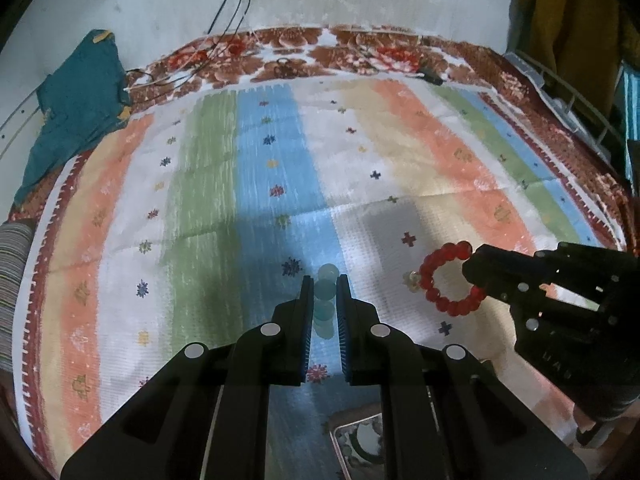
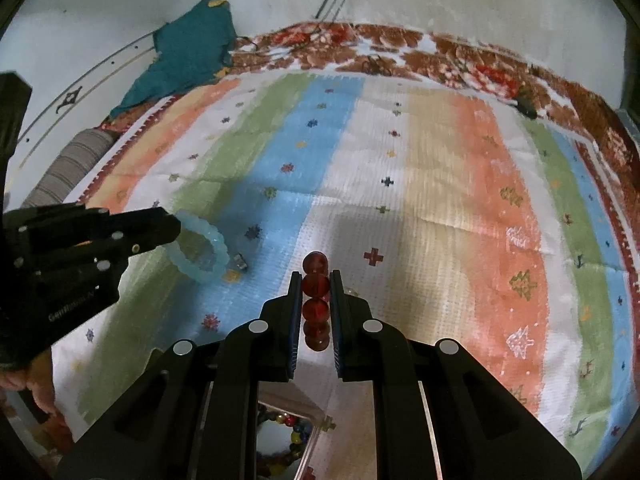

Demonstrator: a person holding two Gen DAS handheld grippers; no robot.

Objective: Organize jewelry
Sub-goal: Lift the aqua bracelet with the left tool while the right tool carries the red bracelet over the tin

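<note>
Two black tongs above a striped bedspread. Left tongs nearly closed, pinching a pale blue bead bracelet edge-on between the pads. Right tongs likewise nearly closed on a red bead bracelet. Partly legible lettering beginning "Gen" on the left tongs' body, only in the right view. Seen from the opposite tongs, each bracelet a full ring hanging clear of the cloth. Below, a box of mixed beads; colours plain only in the right view. Teal cloth at the far left.
</note>
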